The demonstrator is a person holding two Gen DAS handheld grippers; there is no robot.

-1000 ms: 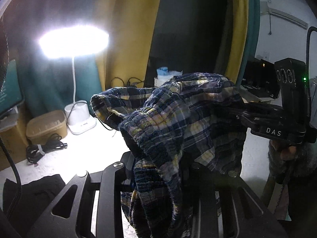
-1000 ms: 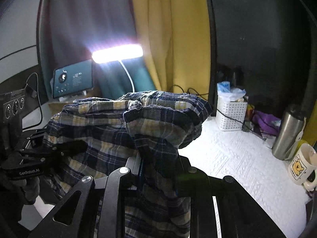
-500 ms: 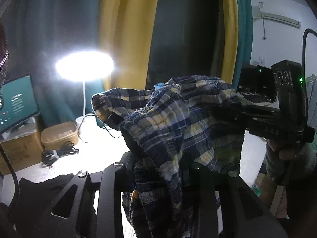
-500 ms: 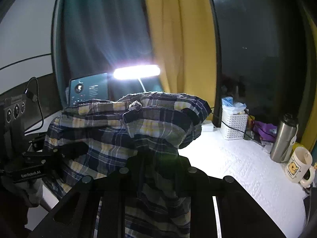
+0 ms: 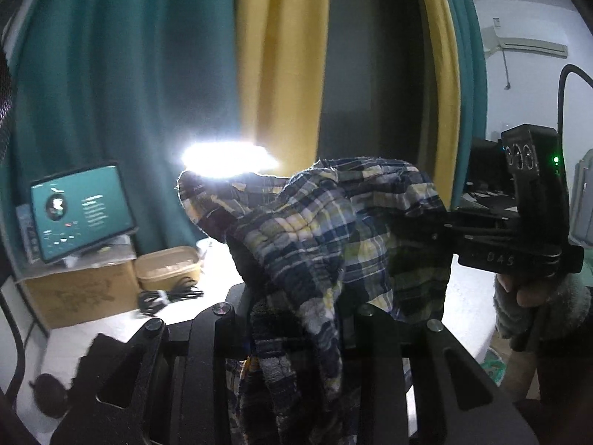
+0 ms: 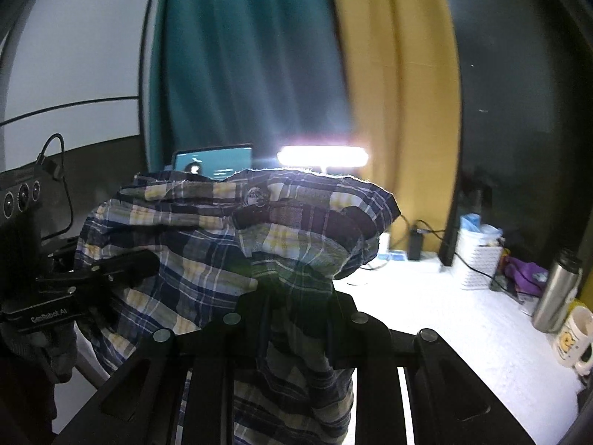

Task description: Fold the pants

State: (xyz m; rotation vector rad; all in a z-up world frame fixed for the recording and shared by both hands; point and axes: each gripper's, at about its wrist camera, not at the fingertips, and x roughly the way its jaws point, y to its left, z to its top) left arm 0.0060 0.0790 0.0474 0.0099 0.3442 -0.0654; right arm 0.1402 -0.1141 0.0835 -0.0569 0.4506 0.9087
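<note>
Blue, yellow and white plaid pants (image 5: 326, 244) hang bunched in the air above the white table (image 6: 463, 333). My left gripper (image 5: 296, 296) is shut on a gathered edge of the cloth, which drapes over and hides its fingertips. My right gripper (image 6: 296, 285) is shut on another part of the same pants (image 6: 207, 259), its tips also buried in fabric. Each gripper shows in the other's view: the right one (image 5: 415, 226) reaches in from the right, held by a gloved hand (image 5: 526, 296), and the left one (image 6: 141, 263) comes in from the left.
A bright desk lamp (image 5: 229, 155) glares behind the pants. A tablet screen (image 5: 79, 211) stands on a cardboard box (image 5: 81, 293) beside a beige container (image 5: 166, 267) and a cable bundle (image 5: 166, 294). A white basket (image 6: 478, 259), steel flask (image 6: 556, 289) and mug (image 6: 572, 337) line the table's right side.
Both grippers have risen with the pants still held. The lamp, tablet and table have slid lower in both views, and more curtain shows above.
</note>
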